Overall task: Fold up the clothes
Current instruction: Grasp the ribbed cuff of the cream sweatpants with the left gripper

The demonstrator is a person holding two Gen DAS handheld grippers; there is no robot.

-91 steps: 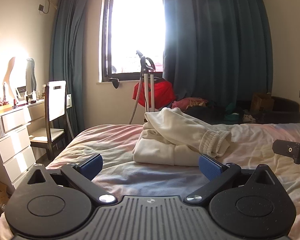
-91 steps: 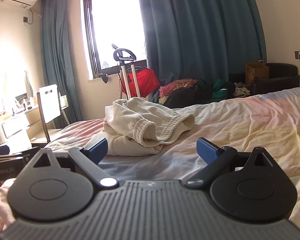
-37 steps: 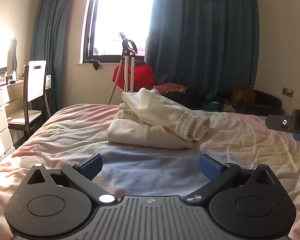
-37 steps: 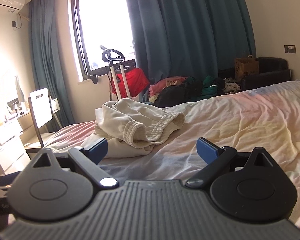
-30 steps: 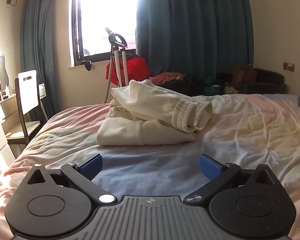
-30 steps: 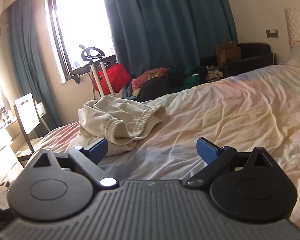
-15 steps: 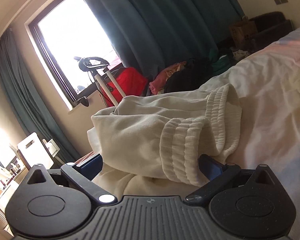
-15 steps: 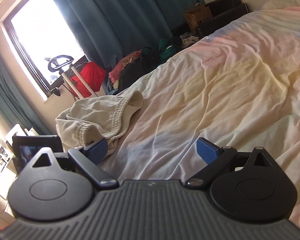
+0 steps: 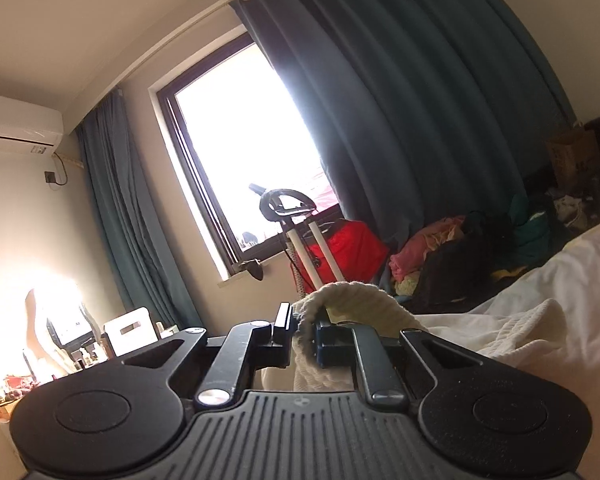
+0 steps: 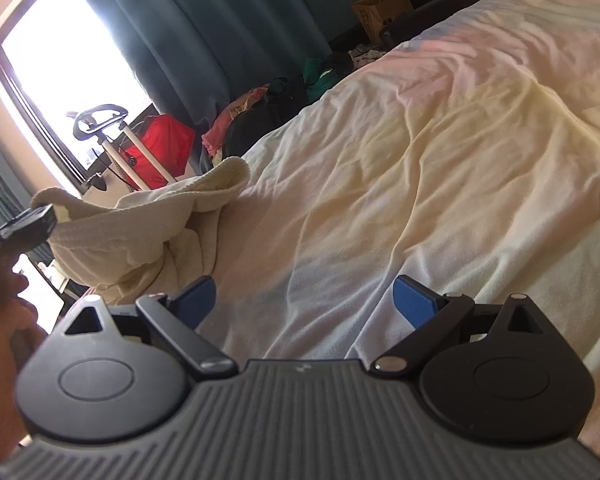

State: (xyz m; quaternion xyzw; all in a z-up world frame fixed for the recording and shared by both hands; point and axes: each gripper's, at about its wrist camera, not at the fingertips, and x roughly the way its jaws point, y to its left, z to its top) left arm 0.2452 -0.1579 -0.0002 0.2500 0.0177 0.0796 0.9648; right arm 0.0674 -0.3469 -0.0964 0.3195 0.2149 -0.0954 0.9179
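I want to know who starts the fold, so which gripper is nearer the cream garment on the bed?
Left. The left gripper is shut on the cream garment, pinching its ribbed edge. The right gripper is open over bare bedsheet, apart from the garment, which lies ahead to its left.

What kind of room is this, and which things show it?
Most likely a bedroom in a home: a wide bed with a wrinkled sheet, teal curtains at a window, and a wall air conditioner.

A: The cream garment [image 10: 140,232] is soft cloth, its cuff [image 9: 352,300] ribbed knit; the bed sheet [image 10: 440,160] is wrinkled, matt cotton-like fabric.

B: The left gripper [image 9: 304,334] and right gripper [image 10: 304,300] are matt black plastic, screws shiny metal.
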